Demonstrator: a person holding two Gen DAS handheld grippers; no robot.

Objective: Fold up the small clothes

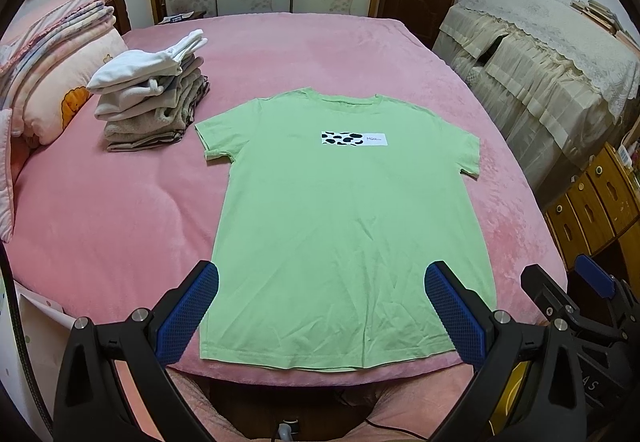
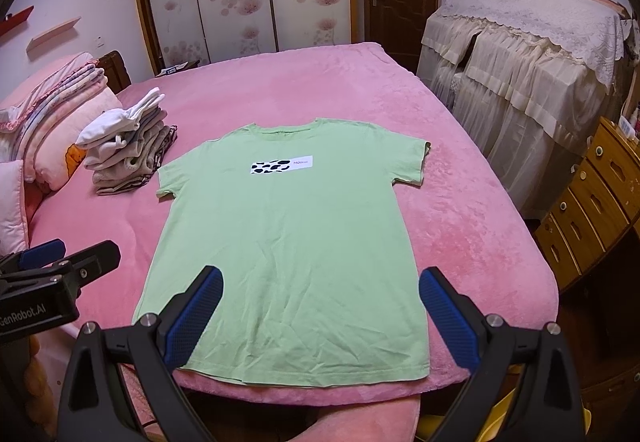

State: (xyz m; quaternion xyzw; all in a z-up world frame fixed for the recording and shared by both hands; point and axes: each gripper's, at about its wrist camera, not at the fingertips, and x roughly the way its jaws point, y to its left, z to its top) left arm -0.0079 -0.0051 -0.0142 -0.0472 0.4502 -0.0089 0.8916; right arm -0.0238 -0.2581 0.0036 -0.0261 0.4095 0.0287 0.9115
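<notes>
A light green T-shirt with a black-and-white spotted chest patch lies flat and face up on the pink bed, collar far, hem at the near edge. It also shows in the right wrist view. My left gripper is open and empty, held above the hem. My right gripper is open and empty, also above the hem. The right gripper shows at the right edge of the left wrist view. The left gripper shows at the left edge of the right wrist view.
A stack of folded clothes sits on the bed left of the shirt, also in the right wrist view. Pillows and quilts lie far left. A lace-covered cabinet and wooden drawers stand right of the bed.
</notes>
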